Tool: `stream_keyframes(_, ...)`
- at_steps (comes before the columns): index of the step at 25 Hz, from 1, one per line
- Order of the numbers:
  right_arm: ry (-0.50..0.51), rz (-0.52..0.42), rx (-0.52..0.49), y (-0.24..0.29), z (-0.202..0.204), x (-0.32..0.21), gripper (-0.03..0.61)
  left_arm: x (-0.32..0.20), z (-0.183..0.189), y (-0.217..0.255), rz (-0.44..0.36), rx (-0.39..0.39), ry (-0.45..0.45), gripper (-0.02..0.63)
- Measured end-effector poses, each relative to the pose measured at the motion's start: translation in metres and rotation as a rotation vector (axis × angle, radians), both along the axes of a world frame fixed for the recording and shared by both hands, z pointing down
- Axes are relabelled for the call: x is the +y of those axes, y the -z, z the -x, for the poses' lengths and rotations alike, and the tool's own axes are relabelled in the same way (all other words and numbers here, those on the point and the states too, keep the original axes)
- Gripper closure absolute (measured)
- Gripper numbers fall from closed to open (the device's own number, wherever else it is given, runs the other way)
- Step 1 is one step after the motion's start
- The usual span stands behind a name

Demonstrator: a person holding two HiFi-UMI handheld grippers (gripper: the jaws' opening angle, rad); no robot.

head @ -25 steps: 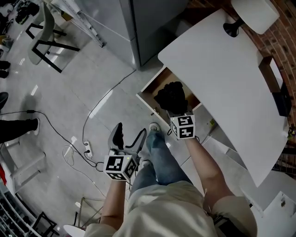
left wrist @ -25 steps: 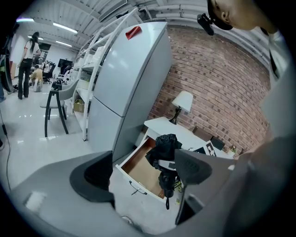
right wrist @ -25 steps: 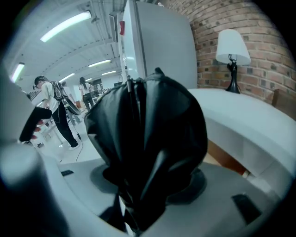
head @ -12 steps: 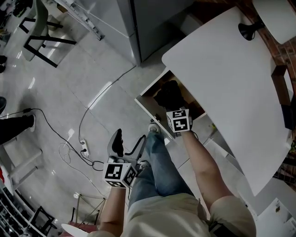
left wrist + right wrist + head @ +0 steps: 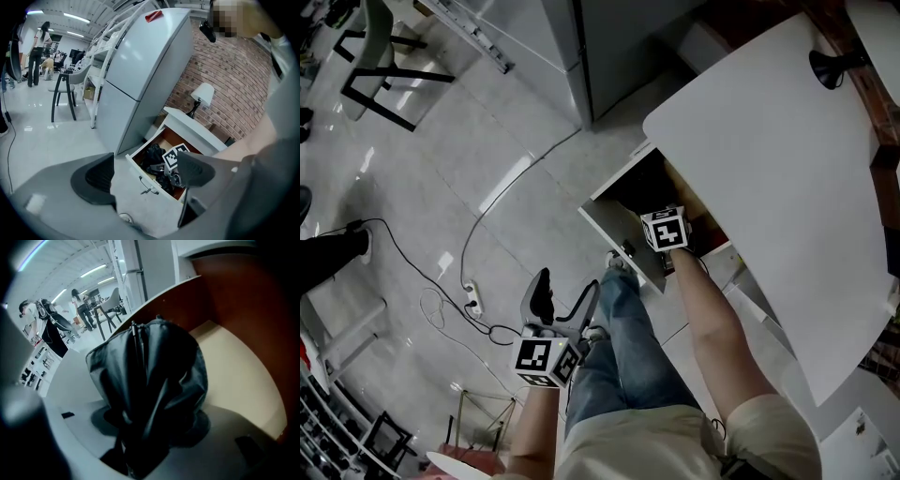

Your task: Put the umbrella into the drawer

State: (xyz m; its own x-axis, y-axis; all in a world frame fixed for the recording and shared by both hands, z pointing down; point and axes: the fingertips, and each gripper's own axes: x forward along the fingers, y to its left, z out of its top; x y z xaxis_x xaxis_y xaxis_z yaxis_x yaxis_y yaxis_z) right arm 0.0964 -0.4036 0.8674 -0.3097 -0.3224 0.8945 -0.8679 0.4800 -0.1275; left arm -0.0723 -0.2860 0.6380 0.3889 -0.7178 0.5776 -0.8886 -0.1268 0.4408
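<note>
Holding the crumpled black fabric umbrella (image 5: 150, 376) clamped between my right gripper's (image 5: 154, 427) jaws, I am poising it inside the open white brown-lined drawer (image 5: 617, 232) under the white desk (image 5: 769, 141) at the right; my left gripper (image 5: 143, 176) is hanging empty, jaws apart, near my left leg.

I find no word, brand or number that I can read. My left cube (image 5: 546, 361) and right cube (image 5: 666, 229) bear only black-and-white square marker patterns, no letters. A red tag (image 5: 154, 16) atop the fridge (image 5: 140, 70) is too small to read.
</note>
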Motion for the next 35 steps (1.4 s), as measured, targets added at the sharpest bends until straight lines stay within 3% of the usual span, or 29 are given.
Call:
stream_keyframes(7, -0.008, -0.008, 0.022, -0.007, 0.004, -0.001, 0.315, -0.001, 0.005, -0.004, 0.002, -0.003, 0.014, 0.206)
stream_keyframes(10, -0.012, -0.005, 0.033, -0.005, 0.005, 0.000, 0.278, 0.002, 0.004, 0.000, -0.005, 0.001, 0.010, 0.206)
stream_keyframes(21, -0.039, -0.118, -0.004, 0.059, 0.007, 0.019, 0.267, 0.028, 0.014, 0.034, -0.077, -0.003, 0.002, 0.206)
stream_keyframes(29, -0.073, -0.270, -0.033, 0.140, 0.007, 0.062, 0.355, 0.070, 0.019, 0.065, -0.130, -0.020, -0.026, 0.207)
stream_keyframes(35, -0.119, -0.381, -0.070, 0.206, 0.009, 0.133, 0.445, 0.121, 0.016, 0.093, -0.169, -0.010, -0.073, 0.225)
